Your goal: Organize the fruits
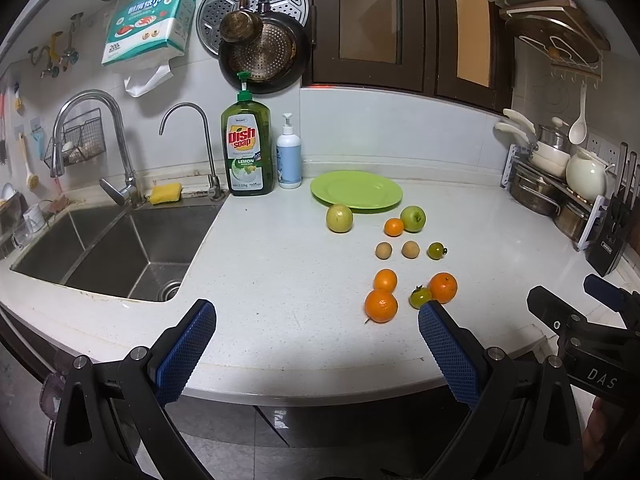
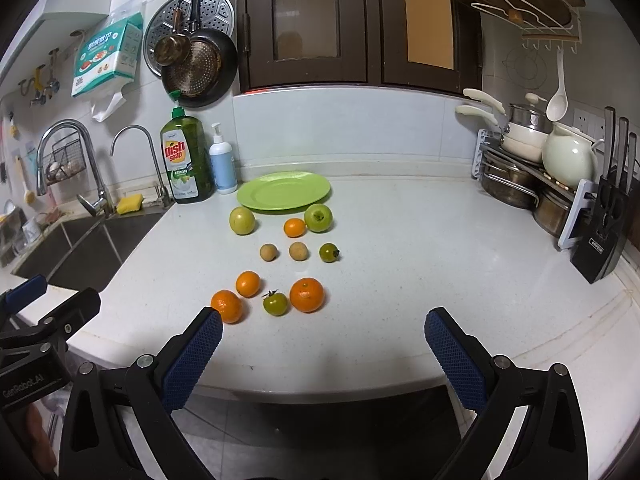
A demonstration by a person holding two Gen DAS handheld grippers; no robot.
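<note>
Both tongs, left (image 1: 316,320) and right (image 2: 322,328), hang wide and empty over the counter (image 2: 400,280) edge. Oranges (image 2: 307,295), tomatoes (image 2: 275,303), two brown fruits (image 2: 268,252) and two apples (image 2: 242,220) lie loose on it, before the plate (image 2: 284,191).

In the left wrist view, the blue-padded right finger of the left gripper (image 1: 316,316) covers the lower edge of the small green tomato with a dried stem (image 1: 420,297). In the right wrist view, a finger of the right gripper (image 2: 322,322) overlaps the lower left of the nearest orange mandarin (image 2: 227,305). The stainless steel double sink (image 2: 76,252) is cut off behind the other gripper's body. The small print on the green dish soap bottle (image 1: 247,148) is too fine to read.
</note>
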